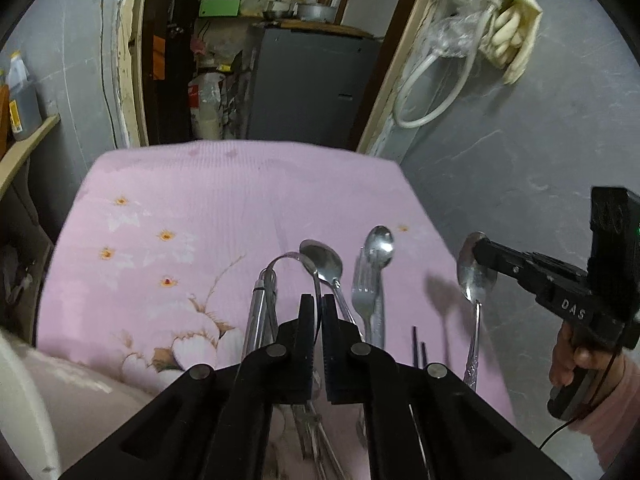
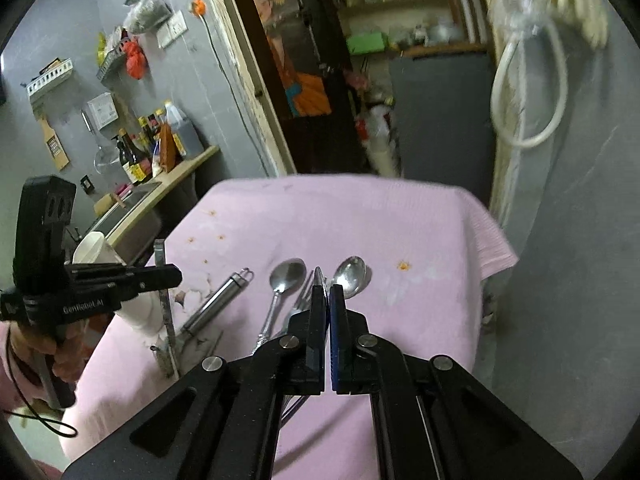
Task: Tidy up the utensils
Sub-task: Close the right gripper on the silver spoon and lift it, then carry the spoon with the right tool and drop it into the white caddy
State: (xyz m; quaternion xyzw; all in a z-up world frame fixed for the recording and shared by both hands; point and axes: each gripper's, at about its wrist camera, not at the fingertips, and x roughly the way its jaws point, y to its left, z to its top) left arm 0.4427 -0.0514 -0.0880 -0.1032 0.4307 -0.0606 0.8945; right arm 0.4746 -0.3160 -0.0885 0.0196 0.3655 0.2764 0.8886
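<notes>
Held spoon: silver metal spoon with a patterned handle [image 1: 474, 280], up in the air off the right side of the desk, clear of the pink flowered cloth [image 1: 200, 184].
Right tongs: the right tongs [image 1: 478, 250] are clamped together on that spoon's bowl; in the right wrist view only its thin edge shows between the pads.
Long axis: bowl on top, handle hanging almost straight down, so it's crosswise to everything lying flat.
Row on the cloth: a plain silver spoon [image 1: 326, 266], a silver fork [image 1: 362, 300] and a second shiny spoon [image 1: 380, 240] lie side by side, bowls and tines pointing away from the person.
Which way: that row sits to the left of the hanging spoon and below it, and the right hand is the nearer one.
My call: the handle needs tipping level and parallel to the row before it goes down beside the spoons.
Left tongs: the left tongs [image 1: 318, 300] are pinched on a thin bent strip of silver metal [image 1: 288, 256], lifted on the left side.
Also there: a steel tube-handled utensil [image 1: 258, 312] on the cloth, just beside that strip.
</notes>
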